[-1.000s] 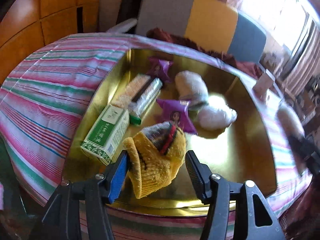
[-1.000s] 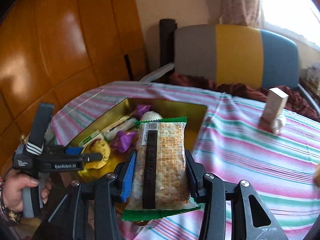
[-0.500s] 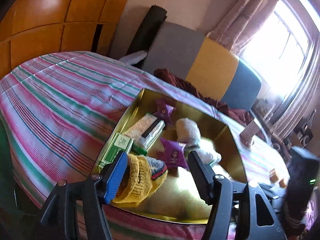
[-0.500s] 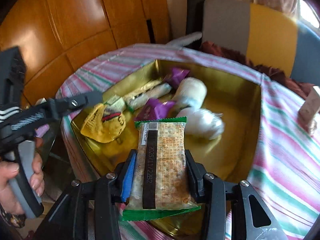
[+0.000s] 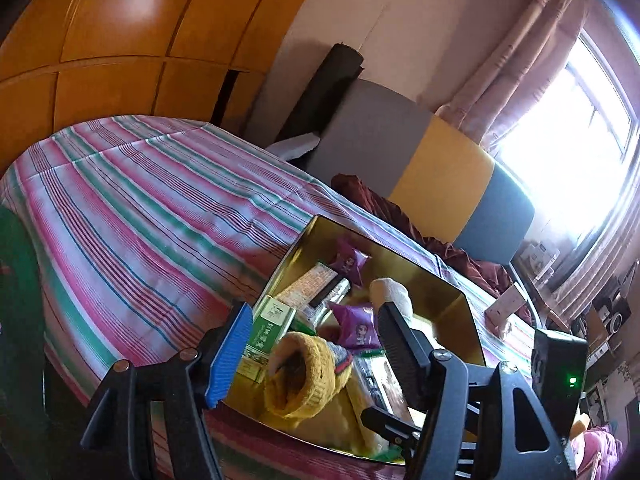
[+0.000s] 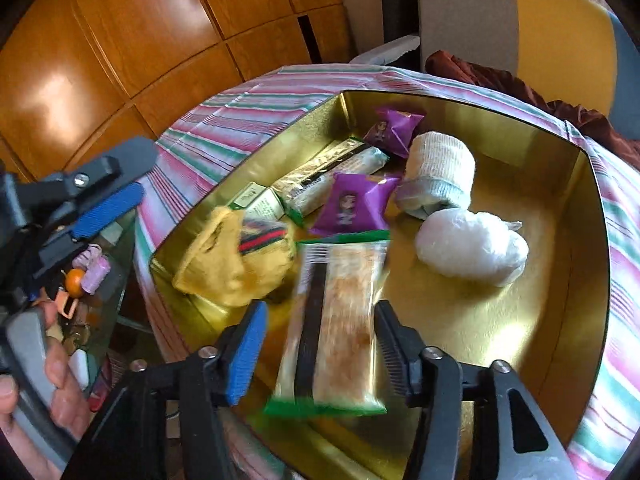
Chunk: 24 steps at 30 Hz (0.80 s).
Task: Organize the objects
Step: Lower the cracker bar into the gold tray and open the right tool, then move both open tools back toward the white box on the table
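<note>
A gold tray (image 6: 592, 280) sits on the striped tablecloth (image 5: 152, 216). My right gripper (image 6: 316, 344) is open above the tray's near side; a green-edged cracker packet (image 6: 336, 328) is blurred between its fingers, loose and dropping. A yellow sock (image 6: 228, 264), a green box (image 6: 256, 204), two purple packets (image 6: 352, 208), a second cracker packet (image 6: 332, 172), a white sock roll (image 6: 436, 172) and a white plastic bundle (image 6: 472, 248) lie in the tray. My left gripper (image 5: 312, 352) is open and empty, just off the tray's near edge, with the yellow sock (image 5: 304, 376) seen between its fingers.
A grey, yellow and blue chair (image 5: 432, 168) with a dark red cloth stands behind the table. Wooden cabinet doors (image 6: 120, 40) are at the left. A small box (image 5: 506, 304) stands on the cloth beyond the tray. Small items lie on a low surface (image 6: 88, 276) beside the table.
My right gripper moved over the tray and opened, letting go of the cracker packet. My left gripper drew back from the yellow sock and tilted upward.
</note>
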Available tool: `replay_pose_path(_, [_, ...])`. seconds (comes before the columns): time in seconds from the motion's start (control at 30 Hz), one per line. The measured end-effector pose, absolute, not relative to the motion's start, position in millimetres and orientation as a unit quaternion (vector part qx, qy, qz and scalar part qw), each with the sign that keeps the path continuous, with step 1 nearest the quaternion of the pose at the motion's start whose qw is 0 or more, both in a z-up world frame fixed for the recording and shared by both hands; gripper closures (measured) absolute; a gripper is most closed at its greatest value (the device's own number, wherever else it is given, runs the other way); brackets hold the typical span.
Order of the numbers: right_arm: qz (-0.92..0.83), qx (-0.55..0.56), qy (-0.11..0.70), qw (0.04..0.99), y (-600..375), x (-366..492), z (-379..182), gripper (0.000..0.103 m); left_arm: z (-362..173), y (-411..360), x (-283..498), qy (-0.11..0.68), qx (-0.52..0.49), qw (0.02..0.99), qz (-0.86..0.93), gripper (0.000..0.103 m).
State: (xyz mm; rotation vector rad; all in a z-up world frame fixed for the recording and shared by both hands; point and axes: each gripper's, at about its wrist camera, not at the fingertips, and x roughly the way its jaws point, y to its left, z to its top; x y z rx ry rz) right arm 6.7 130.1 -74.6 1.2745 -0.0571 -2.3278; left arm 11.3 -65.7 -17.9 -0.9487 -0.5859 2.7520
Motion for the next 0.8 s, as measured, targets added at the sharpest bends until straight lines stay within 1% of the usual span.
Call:
replay_pose_path(0.17, [-0.856,0.456,-0.010,0.243,138.9,14.9,-65.6,0.041,-19.7,-55.6,14.8,-0.196,-0.324,0.112,0.919,0.037])
replay_pose_path(0.37, [-0.869,0.442,0.012,0.220,142.7,15.8,-61.5,0.041,-20.5,-47.4,18.3,-0.187,-0.328,0.115,0.919,0.037])
replay_pose_path(0.53, [-0.871,0.440,-0.011,0.218,150.6,16.7,-56.5,0.041,-23.0,-45.1,18.7,-0.186,-0.336,0.118,0.916,0.037])
replay_pose_path(0.7, [-0.884,0.421,-0.007,0.204,171.3,24.6,-39.9,0.040,-23.7,-29.4,20.2,-0.168,-0.349,0.137,0.912,0.037])
replay_pose_path(0.8, [-0.892,0.412,-0.012,0.184,192.5,27.3,-30.4,0.037,-21.8,-14.9,24.2,-0.153,-0.353,0.158,0.909,0.037])
